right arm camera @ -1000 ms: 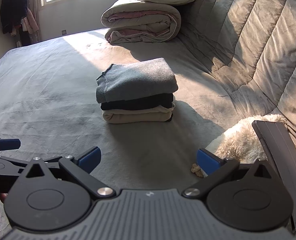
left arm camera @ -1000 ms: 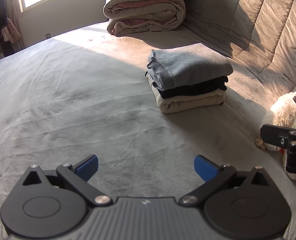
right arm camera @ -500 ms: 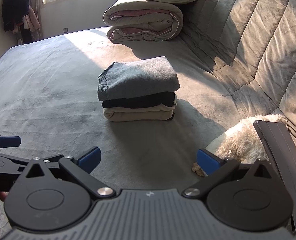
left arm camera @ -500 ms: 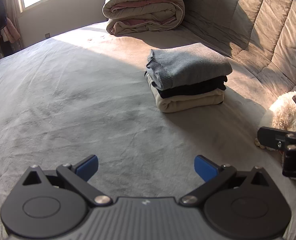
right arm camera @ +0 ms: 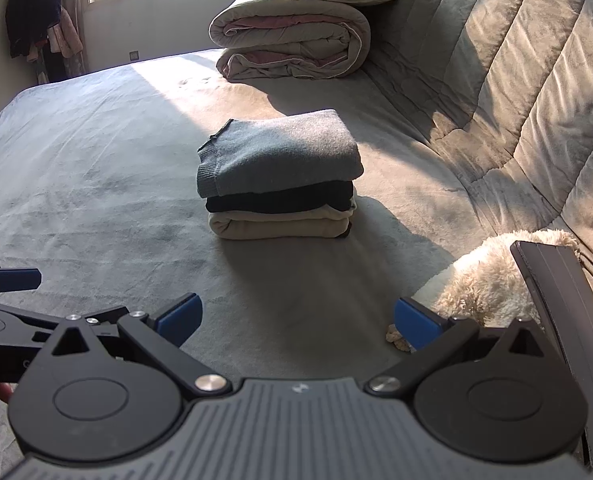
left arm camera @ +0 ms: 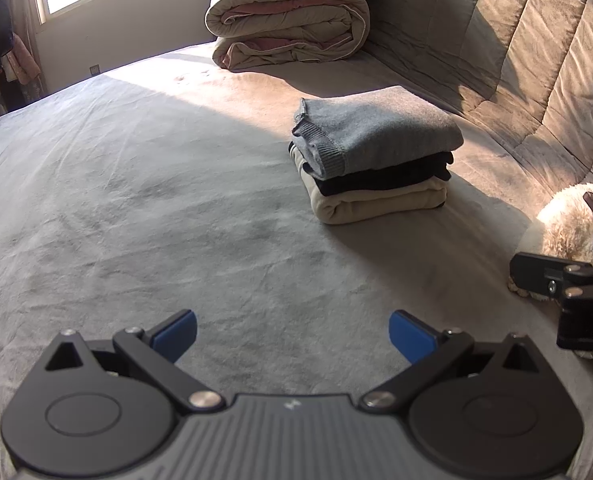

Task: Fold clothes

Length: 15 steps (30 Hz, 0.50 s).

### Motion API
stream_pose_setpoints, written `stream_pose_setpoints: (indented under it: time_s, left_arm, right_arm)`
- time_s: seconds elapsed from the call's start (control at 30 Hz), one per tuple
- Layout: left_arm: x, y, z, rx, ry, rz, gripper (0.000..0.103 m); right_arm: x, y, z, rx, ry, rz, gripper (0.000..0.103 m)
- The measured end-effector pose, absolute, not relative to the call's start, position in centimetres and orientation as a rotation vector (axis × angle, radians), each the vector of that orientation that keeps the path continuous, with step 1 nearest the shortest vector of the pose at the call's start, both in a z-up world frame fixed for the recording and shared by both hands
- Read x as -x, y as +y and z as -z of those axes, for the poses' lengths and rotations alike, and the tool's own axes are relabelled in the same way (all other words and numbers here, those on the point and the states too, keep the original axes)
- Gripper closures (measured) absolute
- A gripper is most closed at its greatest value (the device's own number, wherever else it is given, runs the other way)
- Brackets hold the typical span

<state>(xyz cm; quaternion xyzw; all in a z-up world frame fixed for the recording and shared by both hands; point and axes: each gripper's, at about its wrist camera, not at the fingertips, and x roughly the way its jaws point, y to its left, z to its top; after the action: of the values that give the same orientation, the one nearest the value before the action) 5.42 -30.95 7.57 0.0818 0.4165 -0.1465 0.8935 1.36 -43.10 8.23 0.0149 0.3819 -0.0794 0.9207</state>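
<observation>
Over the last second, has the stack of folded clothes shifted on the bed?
No. The stack of folded clothes sits in the same spot relative to the rolled comforter behind it; only the camera view drifts slightly.

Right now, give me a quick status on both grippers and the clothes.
Left gripper open, empty. Right gripper open, empty. Stack of folded clothes on the bed, grey sweater on top. Fluffy white thing beside right gripper.

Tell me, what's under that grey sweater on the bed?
Under the grey sweater lies a folded black garment, then a cream one at the bottom, resting on the bed. Only their edges show; anything between the layers is hidden.
</observation>
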Motion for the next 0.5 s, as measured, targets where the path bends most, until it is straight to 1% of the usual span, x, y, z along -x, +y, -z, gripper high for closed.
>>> stream_pose_setpoints:
  time_s: [0.5]
  left_arm:
    - [1.1,-26.8,-11.7,-0.198,0.806,0.360,0.001]
  right_arm:
    - [4.2,-38.2,-12.6,0.005,0.702,0.167,0.000]
